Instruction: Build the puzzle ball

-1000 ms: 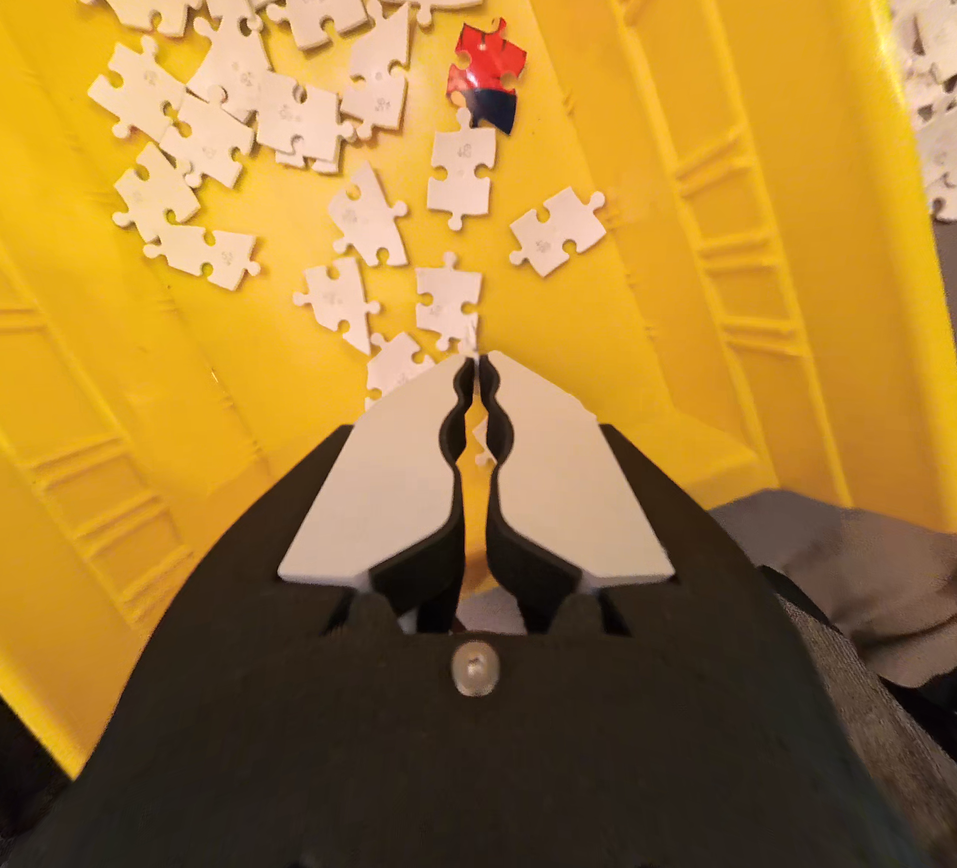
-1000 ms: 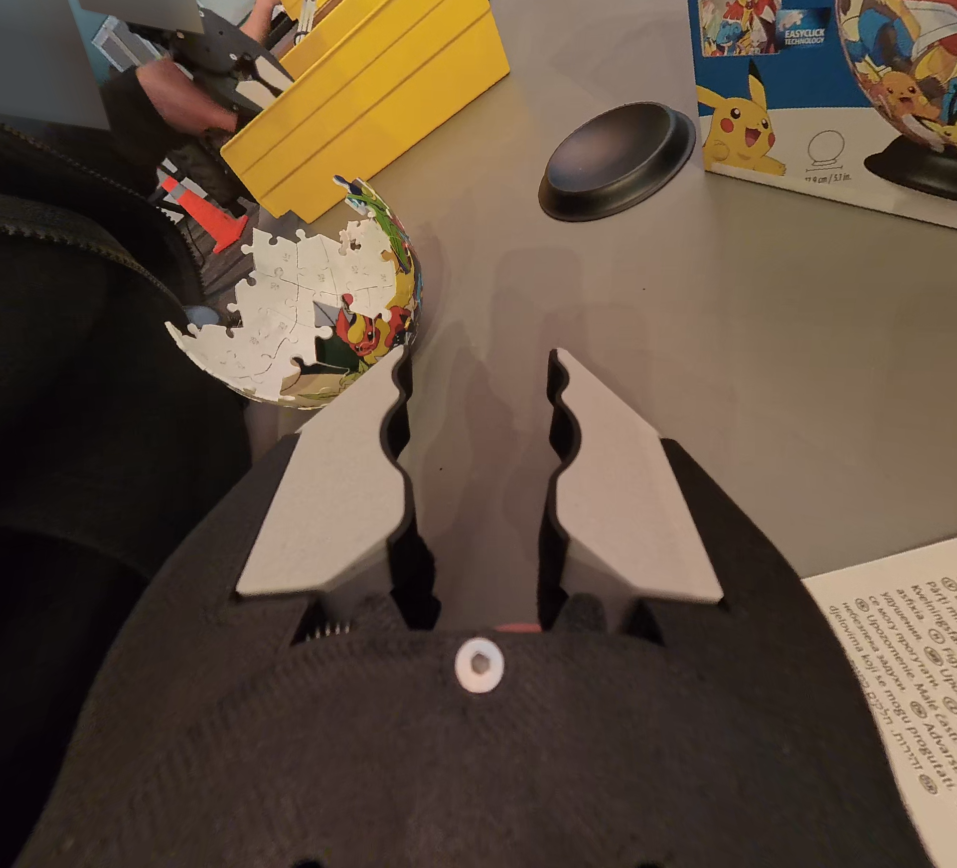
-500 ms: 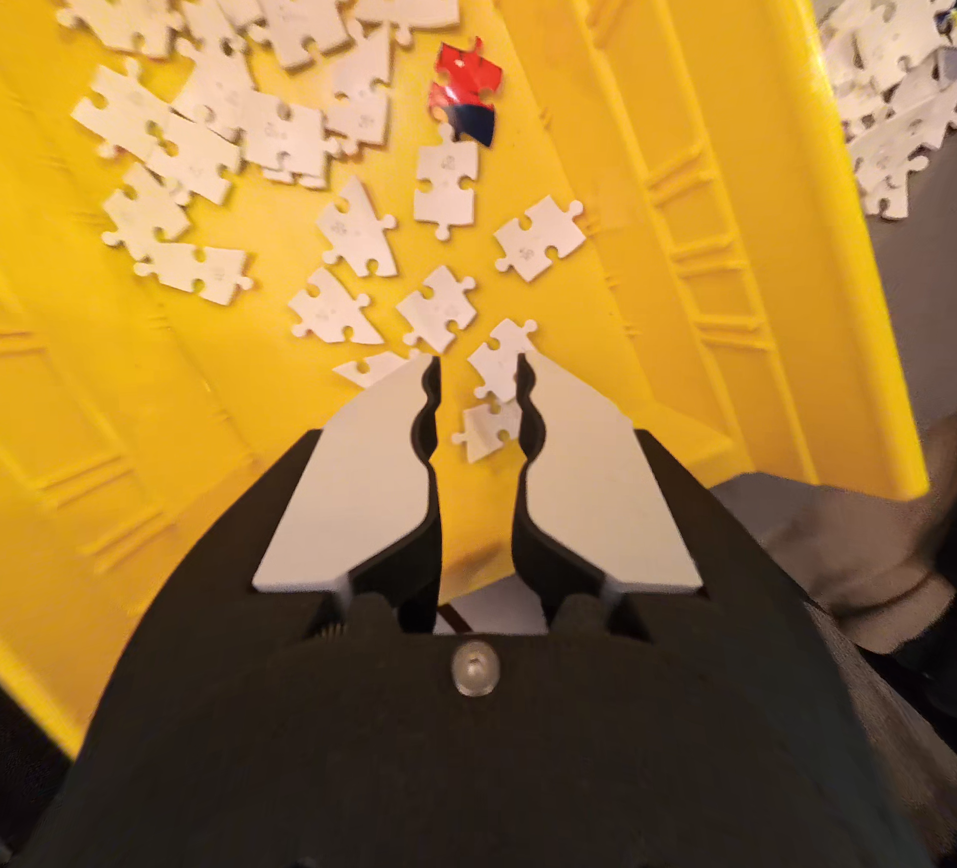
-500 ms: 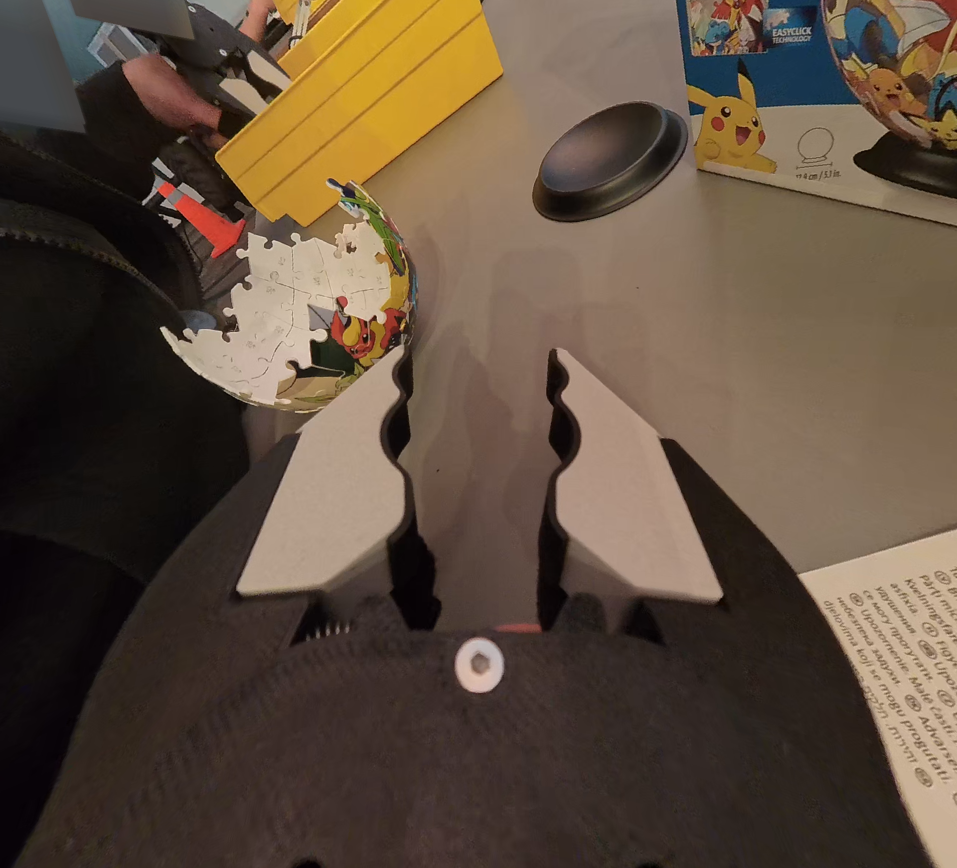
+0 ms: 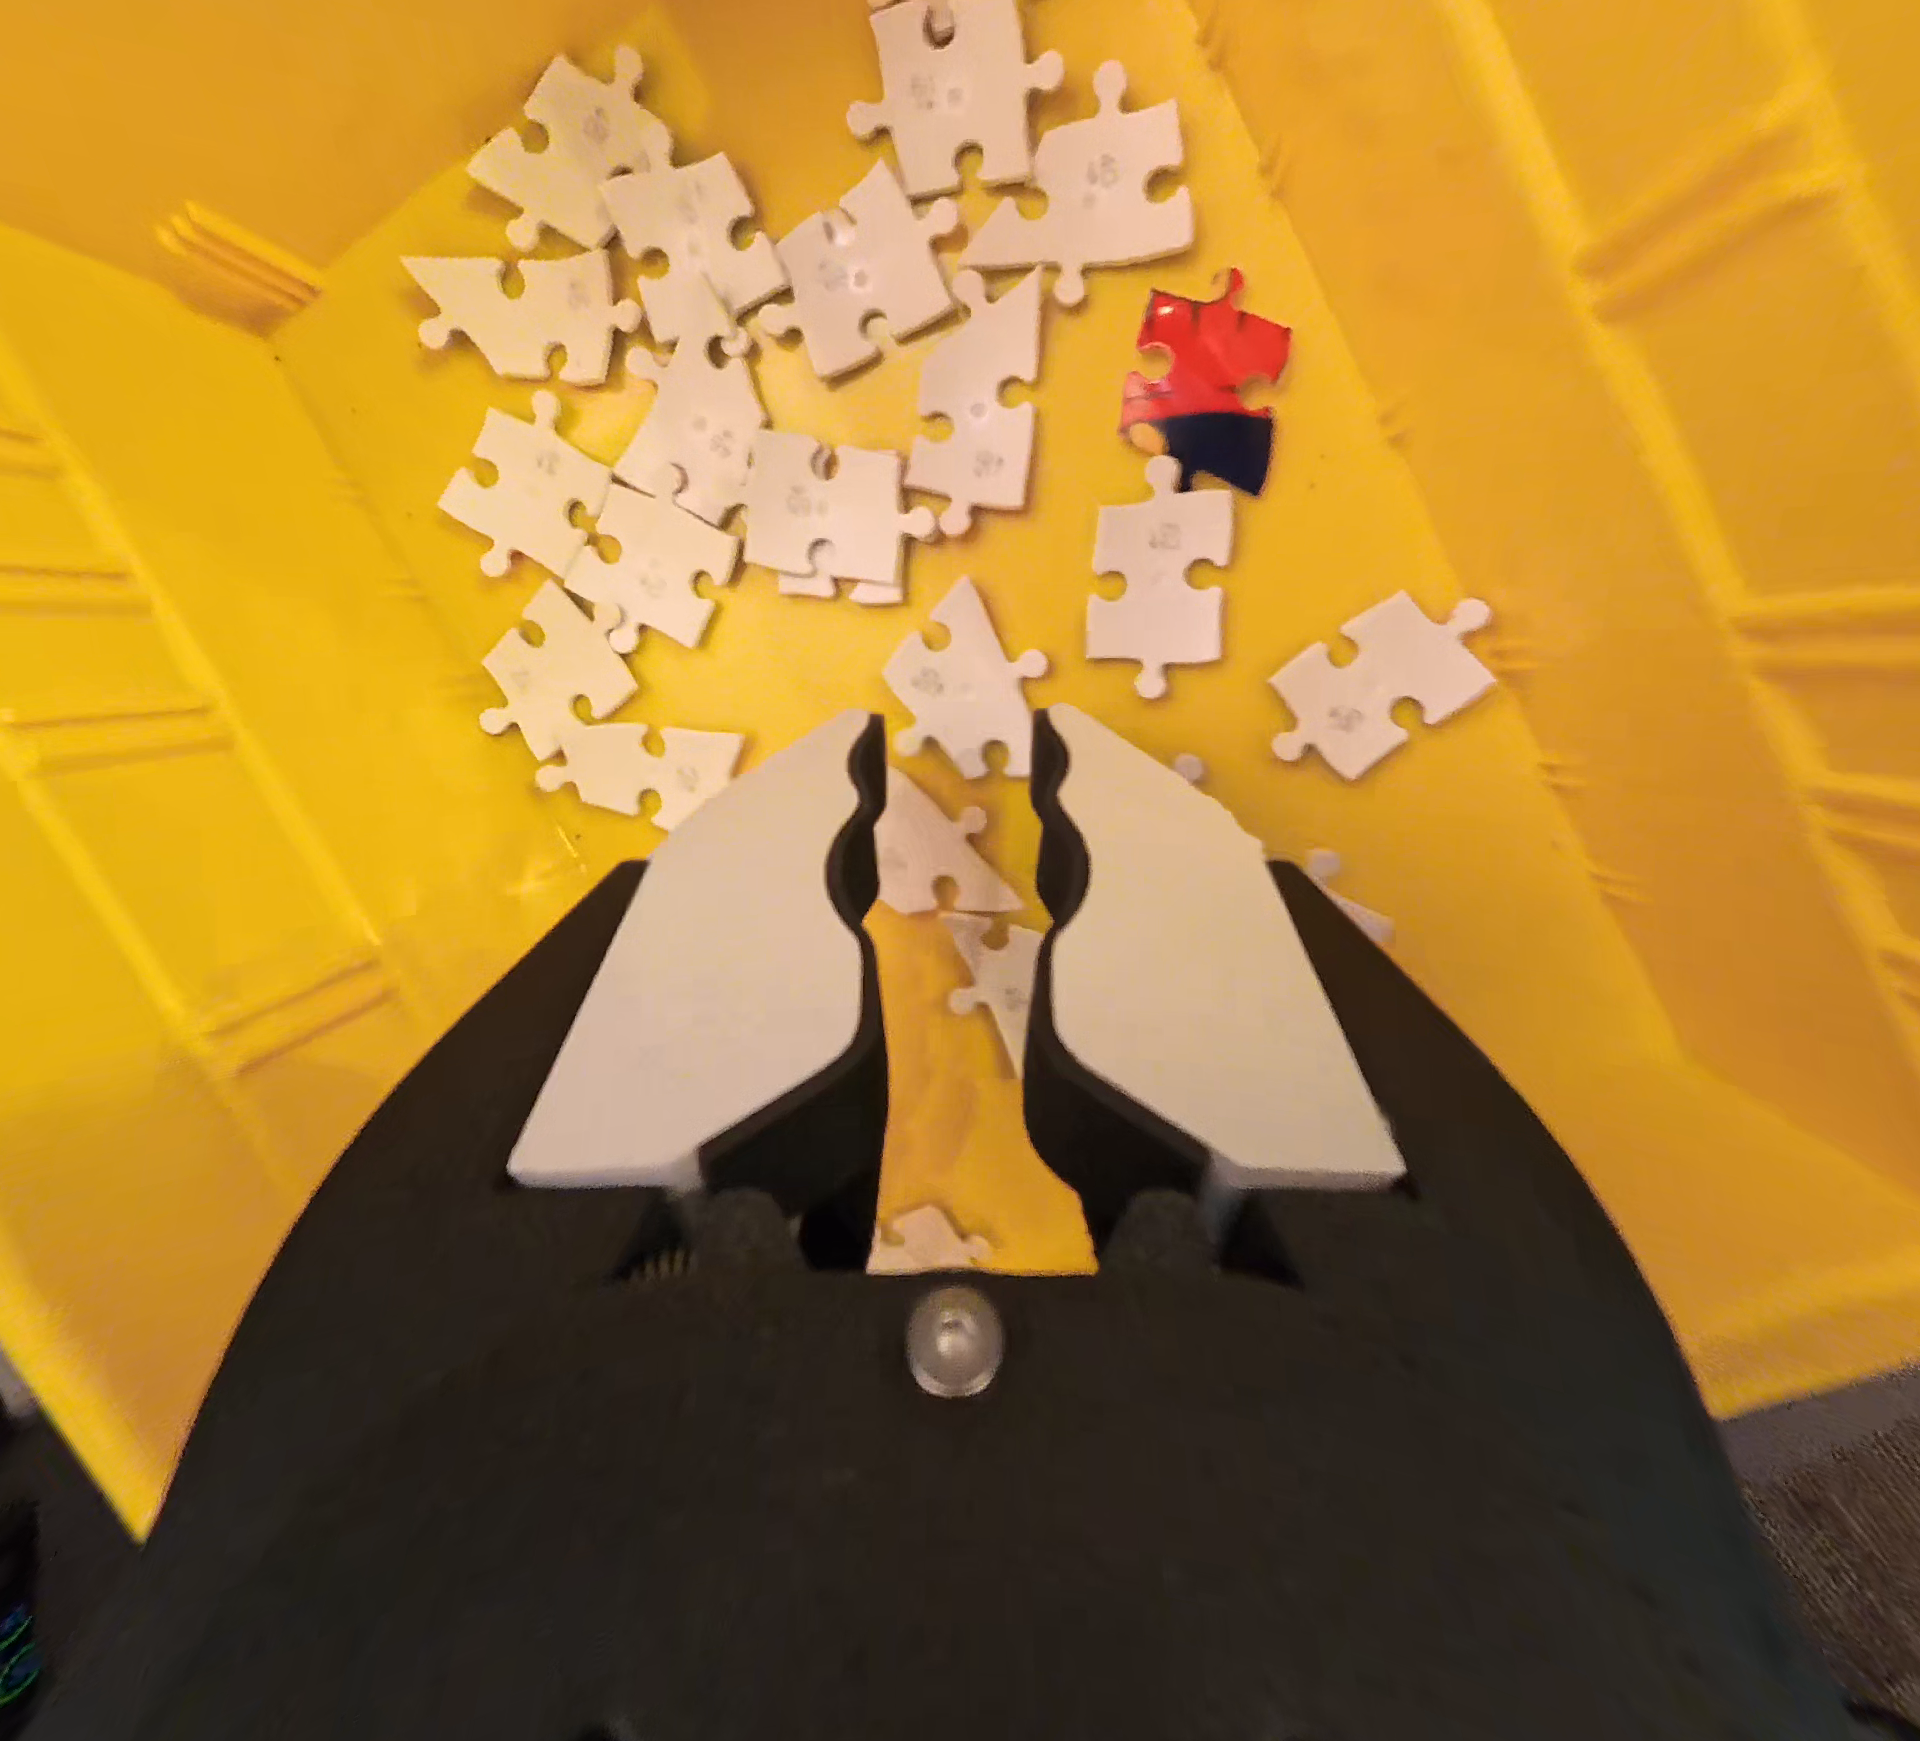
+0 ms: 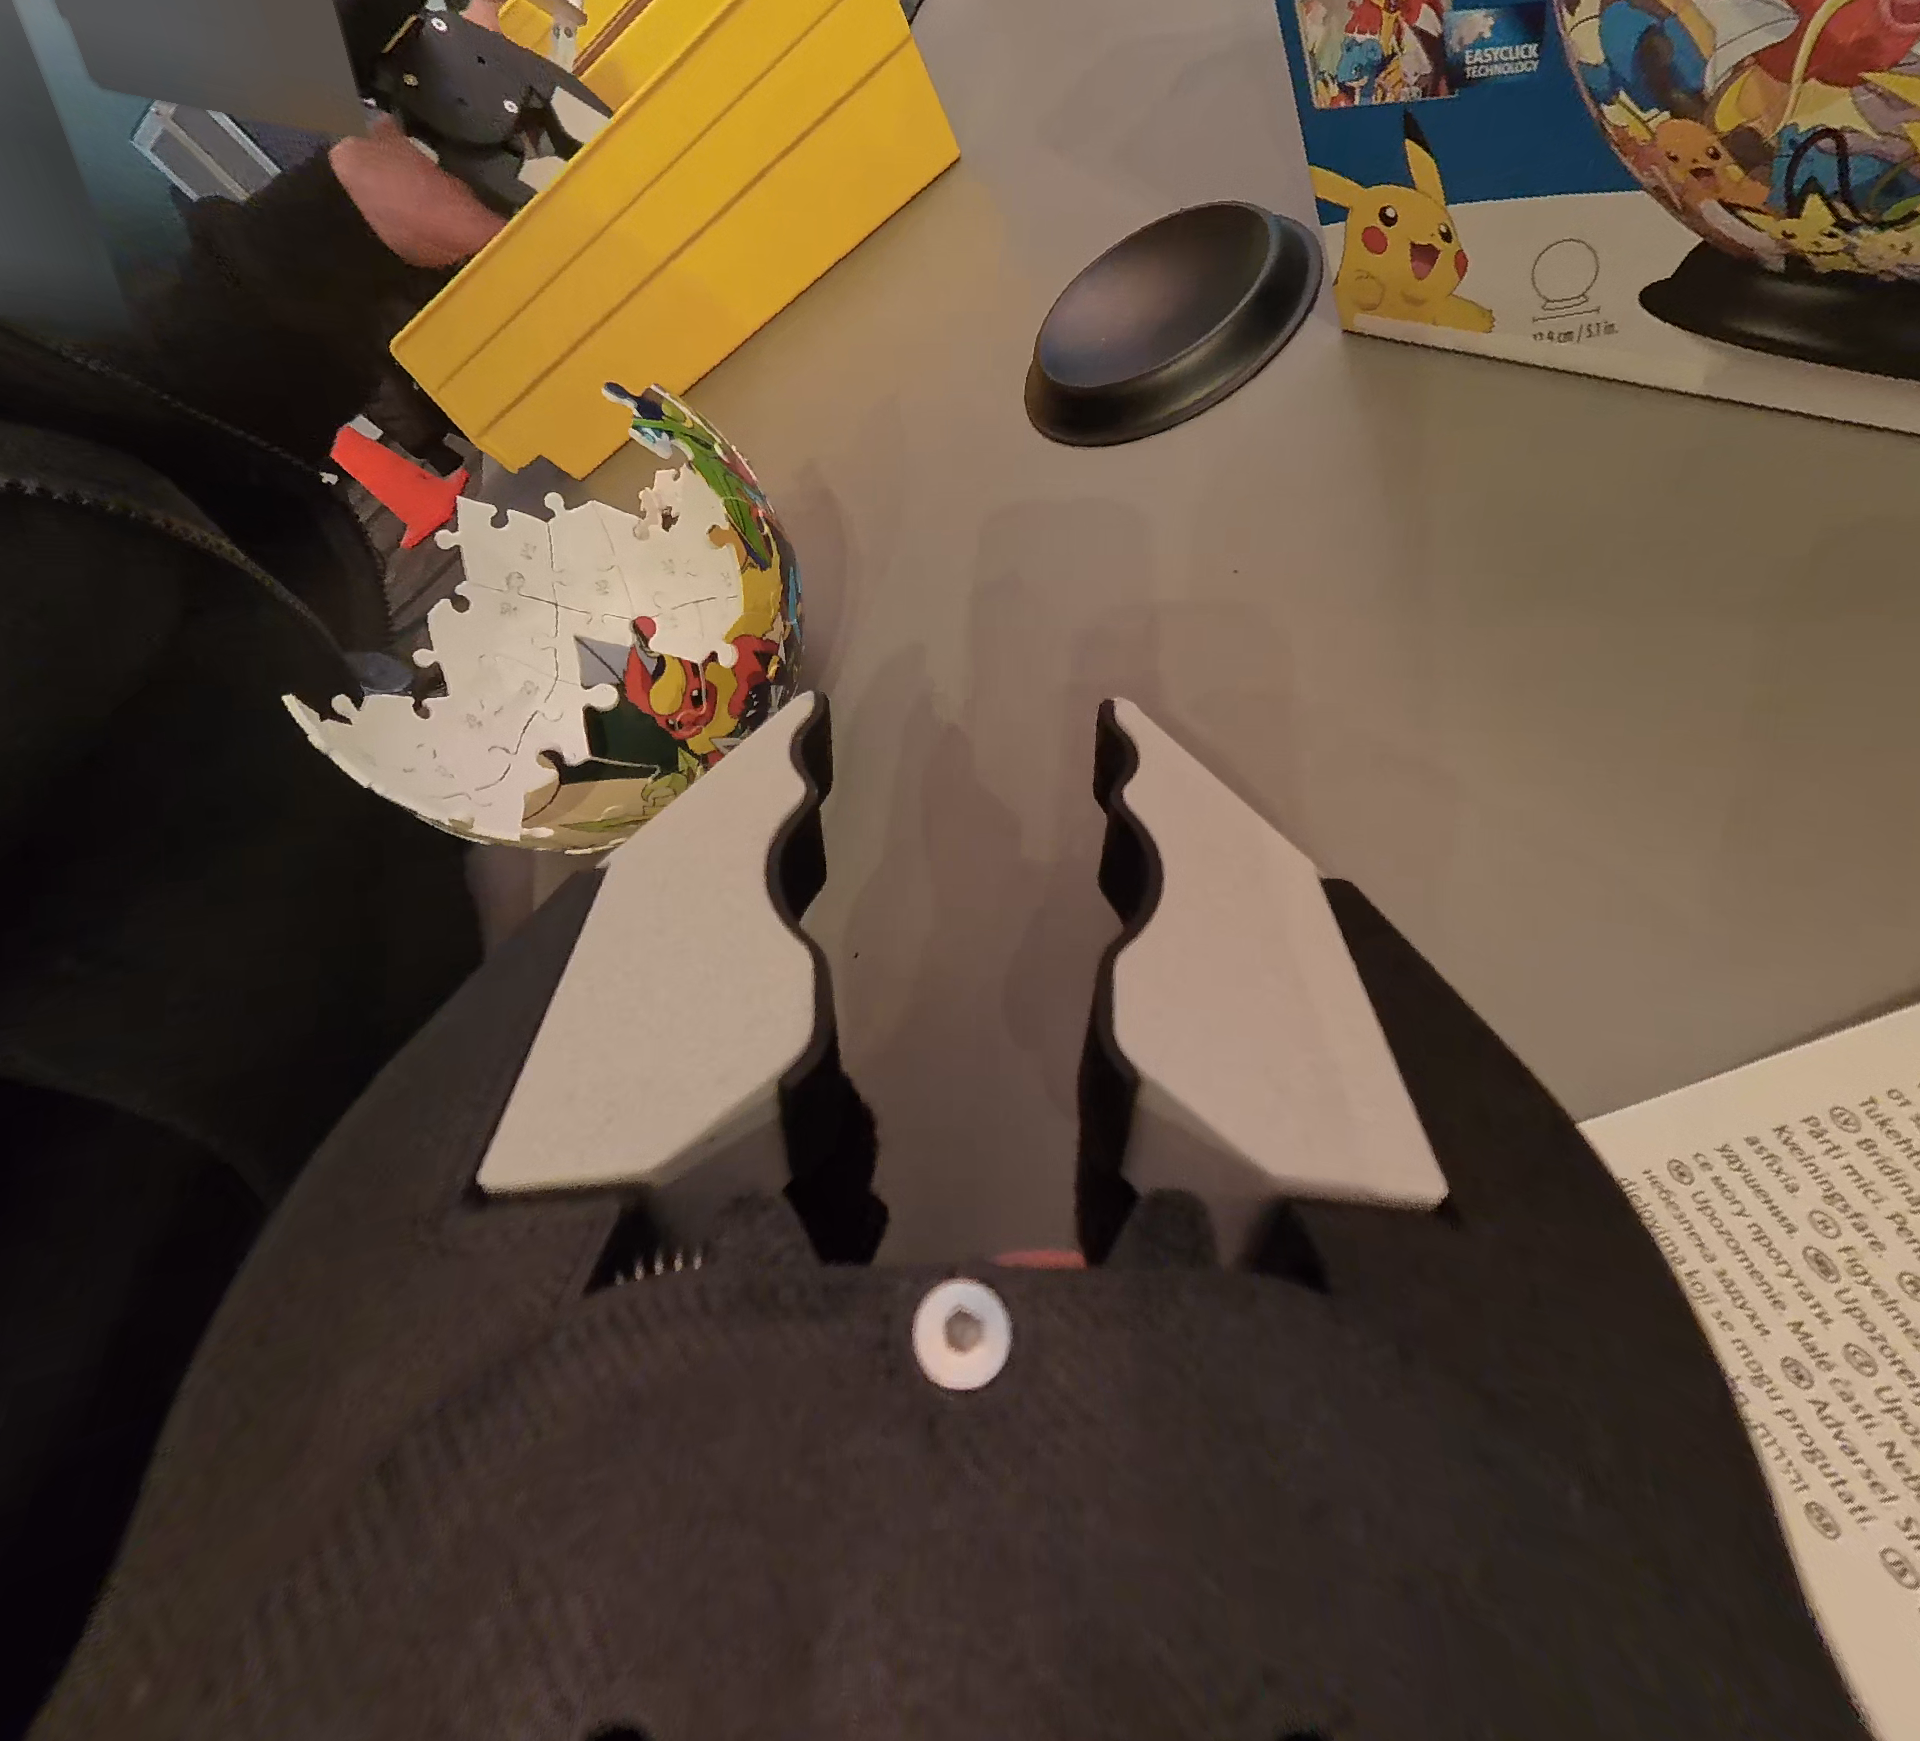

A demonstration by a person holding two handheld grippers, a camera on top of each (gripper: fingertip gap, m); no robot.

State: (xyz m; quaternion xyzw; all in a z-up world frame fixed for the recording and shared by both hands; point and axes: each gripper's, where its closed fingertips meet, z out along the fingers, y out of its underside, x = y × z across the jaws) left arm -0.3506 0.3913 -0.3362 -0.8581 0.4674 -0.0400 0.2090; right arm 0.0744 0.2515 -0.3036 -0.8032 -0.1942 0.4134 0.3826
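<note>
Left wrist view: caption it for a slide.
Open left hand-held gripper over white puzzle pieces and one red piece in a yellow bin.

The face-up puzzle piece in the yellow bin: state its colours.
Red above, dark navy below; the face-up puzzle piece shows best in the left wrist view.

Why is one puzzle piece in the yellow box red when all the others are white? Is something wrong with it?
Nothing is wrong. The red and dark blue piece simply lies picture side up in the yellow bin, while the white pieces around it lie face down. That makes it the odd one out.
</note>
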